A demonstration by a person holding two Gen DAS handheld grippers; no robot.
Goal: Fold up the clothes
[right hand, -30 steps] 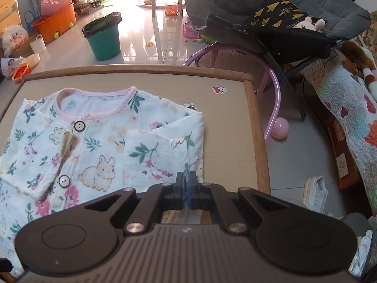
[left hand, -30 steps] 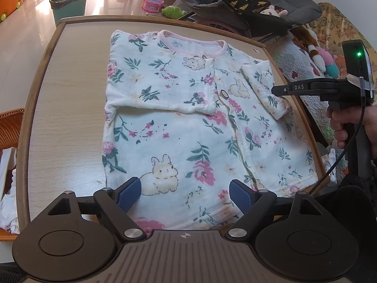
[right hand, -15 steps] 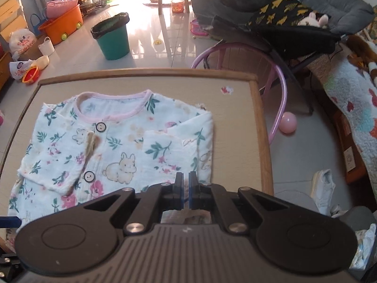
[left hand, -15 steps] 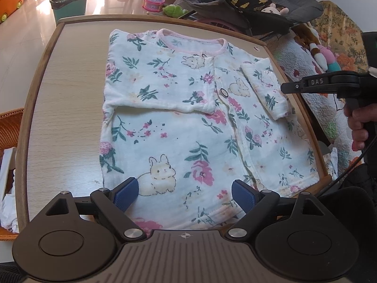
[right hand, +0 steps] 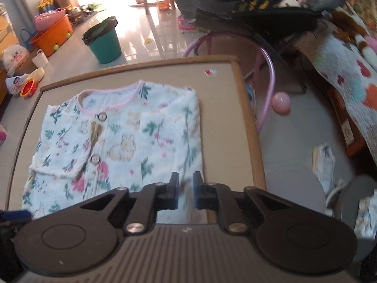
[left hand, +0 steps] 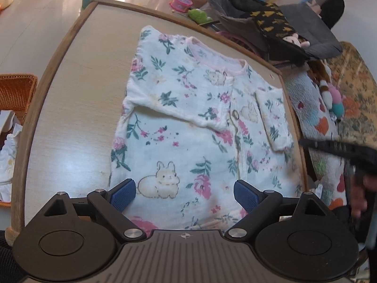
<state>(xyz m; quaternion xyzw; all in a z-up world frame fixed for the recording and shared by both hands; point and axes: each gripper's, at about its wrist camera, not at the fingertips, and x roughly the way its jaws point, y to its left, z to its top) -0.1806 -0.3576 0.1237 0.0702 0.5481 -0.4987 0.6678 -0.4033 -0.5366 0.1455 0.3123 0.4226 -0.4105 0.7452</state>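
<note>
— Surface and room?
— Pale table (left hand: 70, 108) with a wooden rim, glossy white floor around. Green bin (right hand: 103, 42) and orange tub (right hand: 53, 34) on the floor beyond the far edge; dark baby seat (right hand: 247, 7) and a heart-patterned quilt (right hand: 348, 80) off to the right.
— The task's thing?
— Floral baby garment (left hand: 188, 127) spread flat on the table, pink neckline toward the far edge, both sleeves folded in over the front.
— Grippers?
— Left gripper (left hand: 183, 194) spread wide over the near hem, blue pads on either side of the printed rabbit, nothing between them. Right gripper (right hand: 185, 192) narrowly parted, just a small gap, at the garment's near right corner; hard to say whether touching cloth there.
— Only in the left wrist view?
— Wicker basket (left hand: 16, 92) with white cloth beside the table's left edge; also the right gripper (left hand: 304, 142) seen from the side, blurred, past the table's right edge.
— Only in the right wrist view?
— Pink ball (right hand: 280, 102) on the floor by a purple hoop (right hand: 271, 70), and a small sticker (right hand: 210, 72) on the table's far right corner.
</note>
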